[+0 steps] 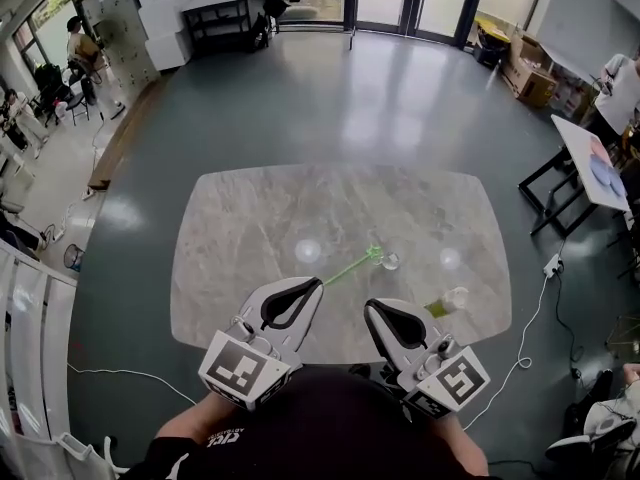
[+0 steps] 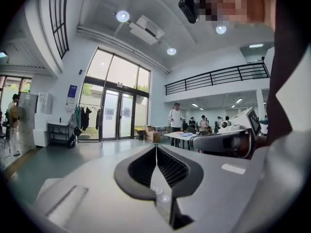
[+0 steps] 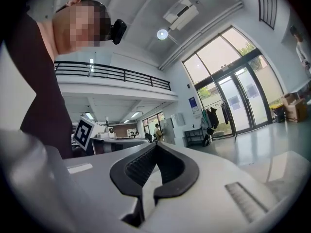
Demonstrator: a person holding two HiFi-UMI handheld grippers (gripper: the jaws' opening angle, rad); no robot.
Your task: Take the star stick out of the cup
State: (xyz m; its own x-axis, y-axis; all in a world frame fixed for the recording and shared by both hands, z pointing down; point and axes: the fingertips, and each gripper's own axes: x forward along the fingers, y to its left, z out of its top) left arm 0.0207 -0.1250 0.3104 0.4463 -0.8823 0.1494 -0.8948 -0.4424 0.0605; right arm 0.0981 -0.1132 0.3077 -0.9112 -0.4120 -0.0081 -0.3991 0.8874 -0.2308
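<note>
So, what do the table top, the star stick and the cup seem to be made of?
The table top: polished stone or marble-look laminate; beige-grey veining, lamp reflections.
The star stick: probably translucent green plastic; thin, bright, too small to be sure.
The cup: clear plastic or glass; the table shows through it.

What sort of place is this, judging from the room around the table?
Probably a large shared workspace or lab hall, not a home: tall glass entrance doors, a mezzanine railing above, and cardboard boxes on the polished floor.
</note>
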